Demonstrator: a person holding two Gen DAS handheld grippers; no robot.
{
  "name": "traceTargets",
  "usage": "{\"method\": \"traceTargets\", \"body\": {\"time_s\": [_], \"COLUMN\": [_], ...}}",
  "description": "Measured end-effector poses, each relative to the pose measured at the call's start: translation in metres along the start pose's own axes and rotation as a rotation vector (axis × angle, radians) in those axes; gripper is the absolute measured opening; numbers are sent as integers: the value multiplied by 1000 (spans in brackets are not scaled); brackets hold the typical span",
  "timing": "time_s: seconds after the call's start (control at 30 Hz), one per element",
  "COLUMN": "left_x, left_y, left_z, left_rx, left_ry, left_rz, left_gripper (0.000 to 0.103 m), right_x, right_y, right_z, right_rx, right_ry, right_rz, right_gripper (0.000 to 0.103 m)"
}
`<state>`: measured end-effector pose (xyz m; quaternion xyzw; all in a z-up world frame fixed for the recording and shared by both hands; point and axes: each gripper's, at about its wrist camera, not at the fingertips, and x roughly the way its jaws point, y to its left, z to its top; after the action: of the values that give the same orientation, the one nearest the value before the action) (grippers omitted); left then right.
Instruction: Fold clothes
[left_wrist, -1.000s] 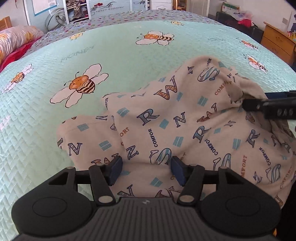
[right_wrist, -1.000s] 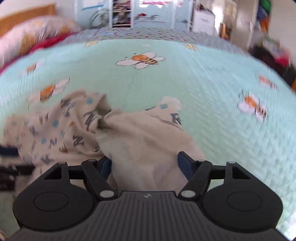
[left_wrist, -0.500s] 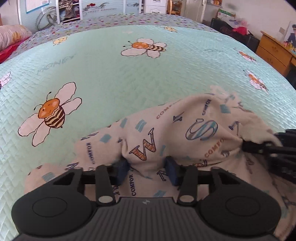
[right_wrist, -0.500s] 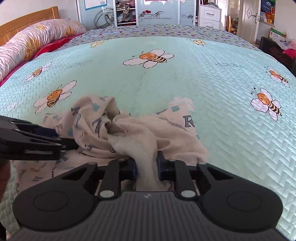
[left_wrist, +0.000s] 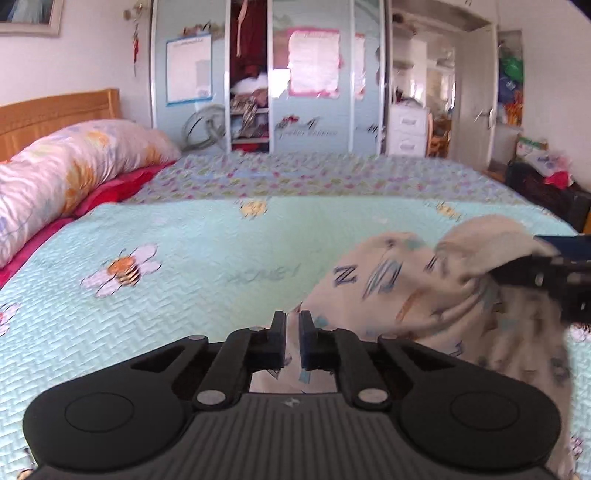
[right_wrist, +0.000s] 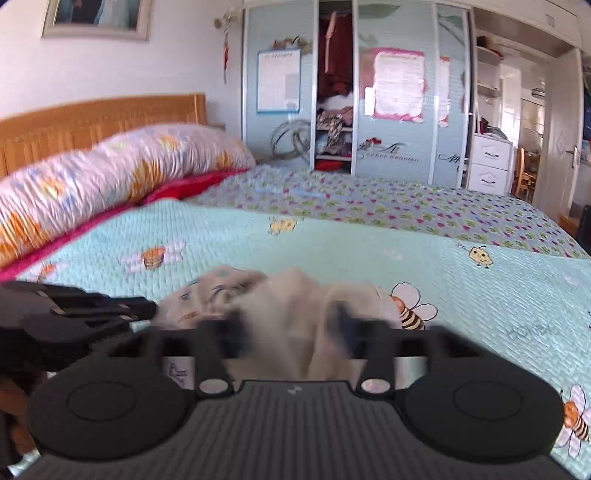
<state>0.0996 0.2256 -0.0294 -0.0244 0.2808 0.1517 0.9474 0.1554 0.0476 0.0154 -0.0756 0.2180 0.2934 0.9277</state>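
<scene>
1. The left gripper (left_wrist: 291, 334) has its jaws narrow and closing, with an edge of the letter-print garment (left_wrist: 413, 291) pinched between the blue pads; I judge this grip is there to lift one side of the cloth off the bed so it can hang and open out

2. The right gripper (right_wrist: 293, 325) is blurred in its own view; its jaws stand wide and are opening, with a bunch of the pale fabric lying between them. Whether the pads press on the cloth I cannot tell from this view

3. In the left wrist view the right gripper comes in from the right edge, and the cloth is draped over its finger, so the garment spans from one tool to the other. Probably the two holds are meant to spread the piece before a fold

4. The garment is raised above the mint bee-print bedspread (left_wrist: 207, 266), near the front of the bed, between the two grippers; its lower part hangs down at the right of the left view

5. It is a cream, soft cloth printed with dark letters and small blue squares. It is crumpled and bunched, not flat, and its shape (a shirt or trousers) cannot be read here. No fold is made yet
</scene>
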Motion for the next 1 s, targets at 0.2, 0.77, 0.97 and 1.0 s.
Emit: {"method": "traceTargets", "body": {"time_s": [0.2,0.77,0.97,1.0], "left_x": [6,15,-8,-15], "left_y": [20,-35,-33,-32], "left_z": [-76,-120,-122,-123], "left_rx": [-12,122,91,84], "left_ry": [206,266,253,246], "left_rz": [-22,-99,-189,-208], "left_gripper": [20,27,1,1], "right_x": [-25,-48,-110,-121], "right_y": [-19,-36,-84,-89], "right_z": [-77,-186,-152,-147], "right_rx": [233,422,484,477], "right_ry": [42,248,42,16], "right_rz": [-107,-99,-191,-201], "right_gripper": [79,4,0,0]}}
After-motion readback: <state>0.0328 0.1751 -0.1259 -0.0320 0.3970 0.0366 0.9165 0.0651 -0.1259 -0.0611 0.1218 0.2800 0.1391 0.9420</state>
